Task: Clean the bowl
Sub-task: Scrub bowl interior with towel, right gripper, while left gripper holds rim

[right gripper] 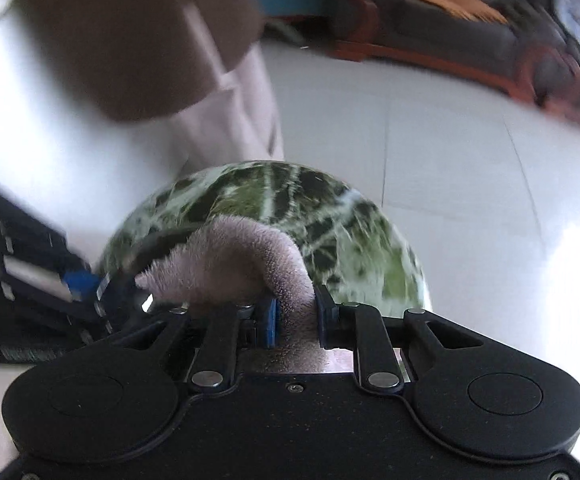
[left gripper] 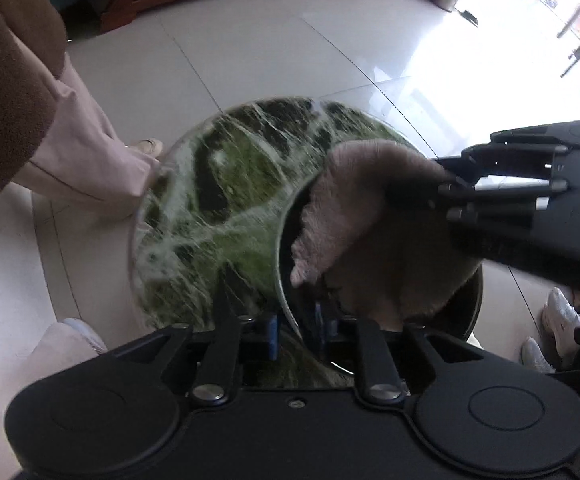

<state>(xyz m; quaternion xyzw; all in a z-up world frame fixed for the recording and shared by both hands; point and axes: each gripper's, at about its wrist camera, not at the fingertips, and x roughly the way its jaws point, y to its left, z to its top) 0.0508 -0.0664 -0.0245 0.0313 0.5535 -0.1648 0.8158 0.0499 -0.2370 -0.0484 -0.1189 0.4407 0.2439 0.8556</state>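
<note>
- Clamping the bowl rim at lower centre, left gripper pinches tight on the green marble table.
- Right gripper squeezes the grey cloth, stuffed inside the bowl.

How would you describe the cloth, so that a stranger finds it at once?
Find the round green marble table. On its near edge stands a dark bowl, and the cloth hangs into it. It is the only soft, fuzzy, grey-pink thing, pinched by the right hand-held gripper.
</note>
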